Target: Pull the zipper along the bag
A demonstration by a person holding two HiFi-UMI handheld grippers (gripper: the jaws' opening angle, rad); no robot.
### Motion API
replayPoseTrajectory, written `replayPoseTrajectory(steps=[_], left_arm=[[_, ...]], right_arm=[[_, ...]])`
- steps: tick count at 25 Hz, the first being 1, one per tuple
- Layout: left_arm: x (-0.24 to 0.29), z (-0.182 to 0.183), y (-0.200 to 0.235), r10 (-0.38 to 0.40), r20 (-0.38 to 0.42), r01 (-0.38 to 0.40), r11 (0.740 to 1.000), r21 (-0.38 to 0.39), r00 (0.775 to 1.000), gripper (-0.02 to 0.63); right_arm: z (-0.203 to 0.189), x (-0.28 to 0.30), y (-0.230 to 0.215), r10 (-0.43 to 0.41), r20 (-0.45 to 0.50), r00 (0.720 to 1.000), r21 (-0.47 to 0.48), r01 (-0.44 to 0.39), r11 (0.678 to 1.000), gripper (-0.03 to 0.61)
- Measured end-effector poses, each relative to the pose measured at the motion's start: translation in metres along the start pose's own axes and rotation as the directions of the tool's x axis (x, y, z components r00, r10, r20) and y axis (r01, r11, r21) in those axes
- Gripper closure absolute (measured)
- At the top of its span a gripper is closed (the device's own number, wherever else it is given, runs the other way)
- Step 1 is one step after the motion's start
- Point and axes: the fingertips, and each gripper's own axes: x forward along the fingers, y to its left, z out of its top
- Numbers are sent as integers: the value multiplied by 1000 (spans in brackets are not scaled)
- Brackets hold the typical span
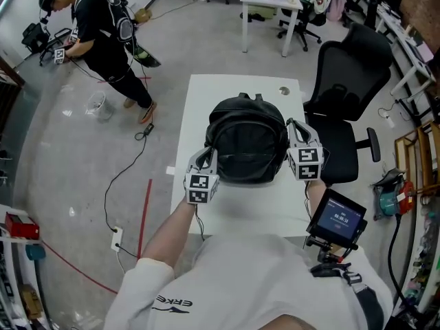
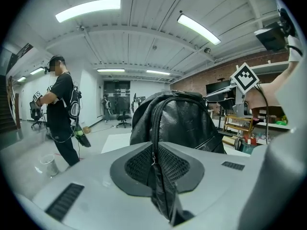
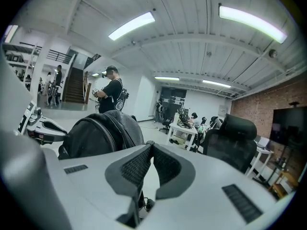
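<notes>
A black backpack (image 1: 247,139) lies on the white table (image 1: 234,88). My left gripper (image 1: 208,153) is at the bag's left side, shut on a fold of its black fabric. In the left gripper view, that fold sits pinched in the left gripper (image 2: 154,152) beside the zipper track (image 2: 156,121), with a small metal pull (image 2: 152,162) at the pads. My right gripper (image 1: 293,128) is at the bag's right side. In the right gripper view, the right gripper (image 3: 151,147) has its tips together and the backpack (image 3: 96,133) is off to its left, not between the jaws.
A black office chair (image 1: 344,88) stands close to the table's right edge. A person (image 1: 103,33) in black stands on the floor at far left, near a small bucket (image 1: 96,105). A screen device (image 1: 337,218) sits by my right forearm.
</notes>
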Motion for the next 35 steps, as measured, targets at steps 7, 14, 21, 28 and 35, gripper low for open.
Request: replayPoseTrajectory(steps=[7,14,21,28,35], left_arm=[[1,2,2,-28,10,28,1000,0,1000,592],[4,-1,8,-60,16,60,998,1,998,592],[2,1,5,-86,22,86,996,-5,996,594],[2,6,3,-99,32,100,995,-13,995,594],[2,0,2,-86,16,86,996,-28,996,594]], right_arm=[[25,-1,7,-18,28,999,-10,19,1000,561],[48,5,23,-23,50,999,-29,24,999,561],[65,5,31,-14,51,999,-52,17,999,561],[82,6,38,2,57,998,-68,1,998,561],[87,7,45,25,58,998,-65,-21,998,561]])
